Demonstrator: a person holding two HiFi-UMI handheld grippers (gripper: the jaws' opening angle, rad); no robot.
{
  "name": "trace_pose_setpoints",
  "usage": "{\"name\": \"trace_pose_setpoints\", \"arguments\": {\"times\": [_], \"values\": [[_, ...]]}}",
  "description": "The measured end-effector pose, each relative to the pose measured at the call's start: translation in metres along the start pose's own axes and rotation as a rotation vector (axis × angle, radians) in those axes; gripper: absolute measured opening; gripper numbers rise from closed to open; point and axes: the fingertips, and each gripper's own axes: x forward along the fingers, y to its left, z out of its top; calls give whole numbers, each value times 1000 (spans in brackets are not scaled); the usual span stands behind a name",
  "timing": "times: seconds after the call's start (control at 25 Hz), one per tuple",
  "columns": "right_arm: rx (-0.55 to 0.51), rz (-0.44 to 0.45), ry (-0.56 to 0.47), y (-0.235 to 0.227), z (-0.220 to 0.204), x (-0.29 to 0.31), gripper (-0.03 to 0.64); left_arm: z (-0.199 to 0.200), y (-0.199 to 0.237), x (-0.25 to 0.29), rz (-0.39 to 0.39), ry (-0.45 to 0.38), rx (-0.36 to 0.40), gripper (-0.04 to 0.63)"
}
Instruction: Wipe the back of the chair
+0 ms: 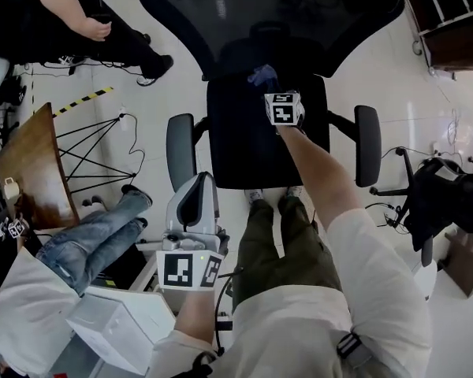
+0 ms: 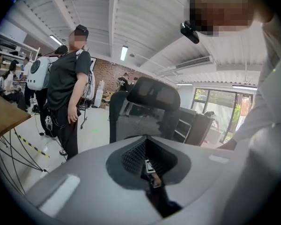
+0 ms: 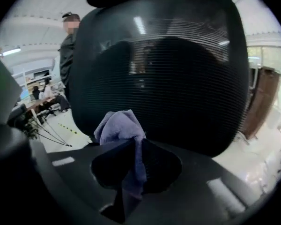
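Chair back (image 3: 178, 74) before right fingers (image 3: 160, 164) clamped on purple cloth (image 3: 119, 128); left fingers (image 2: 133, 156) closed, empty.

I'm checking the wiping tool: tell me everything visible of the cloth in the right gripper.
The cloth is a small bluish-purple rag, soft and fuzzy-looking, bunched into folds. The right gripper is shut on it: a crumpled tuft sticks out past the fingers, a tail hangs back between them. It sits low before the chair's black mesh back; whether they touch cannot be told.
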Motion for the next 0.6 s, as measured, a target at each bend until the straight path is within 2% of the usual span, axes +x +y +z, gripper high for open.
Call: {"name": "trace_pose_setpoints", "arguments": {"times": [0.12, 0.2, 0.24, 0.32, 0.44, 0.52, 0.6], "values": [[115, -187, 65, -123, -41, -37, 40, -1, -29, 8, -40, -16, 16, 57], [200, -271, 98, -176, -66, -52, 40, -9, -45, 24, -70, -5, 21, 57], [234, -288, 102, -189, -73, -56, 40, -14, -50, 33, -81, 7, 22, 57], [255, -276, 80, -190, -67, -61, 40, -18, -57, 46, -95, 25, 25, 57], [258, -190, -52, -156, -21, -90, 40, -8, -63, 39, -84, 12, 42, 57], [228, -125, -156, -128, 25, -144, 40, 10, -68, 28, -58, -7, 64, 57], [173, -74, -250, -98, 77, -224, 40, 34, -76, 15, -26, -27, 92, 57]]}}
